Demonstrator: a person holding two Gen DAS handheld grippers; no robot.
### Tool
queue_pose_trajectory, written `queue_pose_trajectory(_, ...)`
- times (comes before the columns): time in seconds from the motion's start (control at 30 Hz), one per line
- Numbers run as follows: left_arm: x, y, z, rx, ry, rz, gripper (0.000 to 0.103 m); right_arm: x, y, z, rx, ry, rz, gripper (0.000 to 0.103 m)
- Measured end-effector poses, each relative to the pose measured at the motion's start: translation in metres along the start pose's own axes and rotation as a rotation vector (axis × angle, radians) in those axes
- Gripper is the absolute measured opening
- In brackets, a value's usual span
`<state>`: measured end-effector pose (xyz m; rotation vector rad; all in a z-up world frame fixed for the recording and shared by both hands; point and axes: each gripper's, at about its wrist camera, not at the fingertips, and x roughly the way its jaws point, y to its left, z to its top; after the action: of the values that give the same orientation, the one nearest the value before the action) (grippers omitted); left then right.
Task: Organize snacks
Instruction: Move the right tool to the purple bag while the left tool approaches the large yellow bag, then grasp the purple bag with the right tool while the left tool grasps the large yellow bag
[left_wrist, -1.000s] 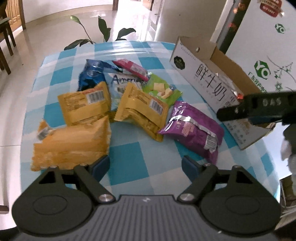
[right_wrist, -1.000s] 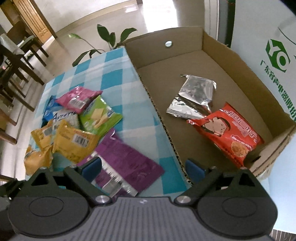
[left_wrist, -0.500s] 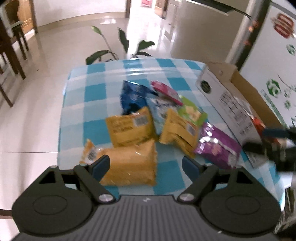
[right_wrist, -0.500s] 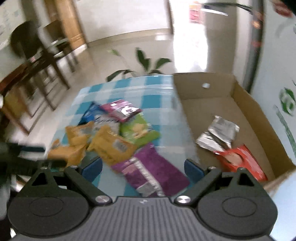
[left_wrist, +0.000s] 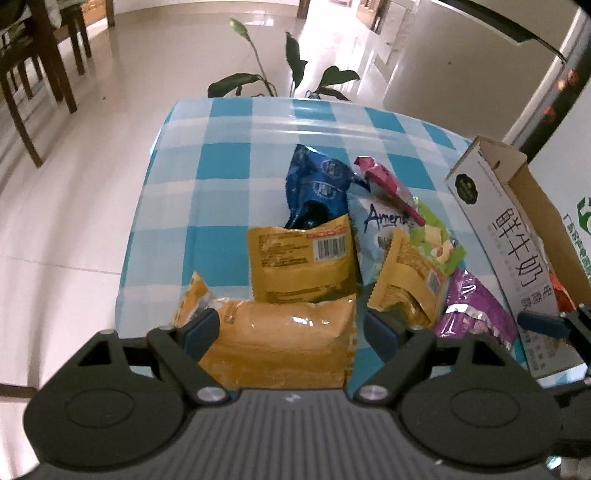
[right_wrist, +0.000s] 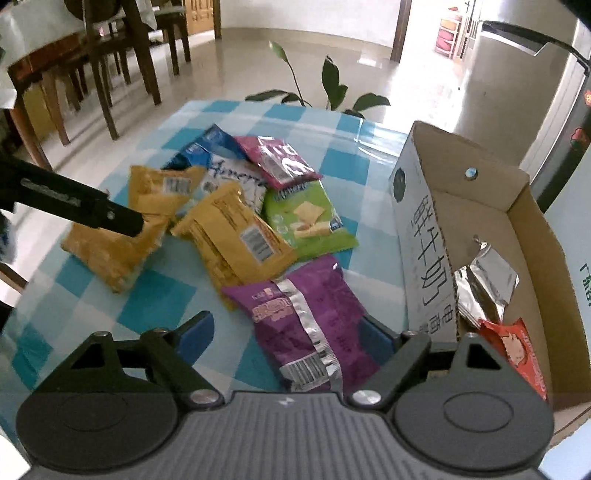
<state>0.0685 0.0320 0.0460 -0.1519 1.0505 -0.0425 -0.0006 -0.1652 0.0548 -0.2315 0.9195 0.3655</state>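
1. Clearly, in the left wrist view: left hand-held gripper (left_wrist: 286, 329) spread wide, gripping nothing, poised low over the nearest yellow packet (left_wrist: 284, 341) at the near edge of the bench (left_wrist: 229, 155).
2. Probably light, soft and puffy with air, its film crinkly and a bit slippery; contents likely brittle, so a gentle squeeze advised.
3. Best taken across the short width at mid-body, or by a crimped end seam where the film lies flat.
4. Long axis running left to right across this view, one crimped end jutting out past the left fingertip (left_wrist: 201, 326); both fingers straddling the packet, contact impossible to tell.
5. Behind it, a heap: second yellow packet (left_wrist: 301, 267) with barcode up, blue packet (left_wrist: 319, 188), white packet (left_wrist: 380, 236), and a cardboard box (left_wrist: 517, 236) at the right.
6. Next, in the right wrist view: right hand-held gripper (right_wrist: 286, 332) also spread, grasping nothing, hanging over the purple packet (right_wrist: 306, 314) just beside the box wall (right_wrist: 424, 240).
7. Purple packet flat and limp-looking, foil seam up, likely light and slick; long axis running away from the camera, barcode end nearest.
8. Pinch across the width near the middle judged safest, since the right finger stands close to the box wall.
9. Inside the box: a silver packet (right_wrist: 484, 284) and a red packet (right_wrist: 517, 350) lying on its floor.
10. Green packet (right_wrist: 306, 218) and pink packet (right_wrist: 277, 158) farther back in the heap, overlapping.
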Motion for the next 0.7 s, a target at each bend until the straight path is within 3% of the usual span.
queue_pose_trajectory(0.3, -0.009, -0.002, 0.002, 0.019, -0.037, -0.023, 0.085, 0.021, 0.003, -0.001, 0.023, 0.071, -0.065, 0.093)
queue_pose_trajectory(0.37, -0.009, 0.0, 0.002, 0.021, -0.025, -0.028, 0.085, 0.017, 0.006, 0.0, 0.034, 0.091, -0.04, 0.093)
queue_pose_trajectory(0.53, -0.006, 0.009, -0.003, 0.026, -0.011, -0.023, 0.085, 0.002, 0.002, 0.003, 0.103, 0.088, 0.156, 0.09)
queue_pose_trajectory(0.7, -0.005, 0.005, -0.009, 0.093, -0.025, -0.005, 0.086, -0.005, -0.002, 0.006, 0.105, 0.053, 0.085, 0.093)
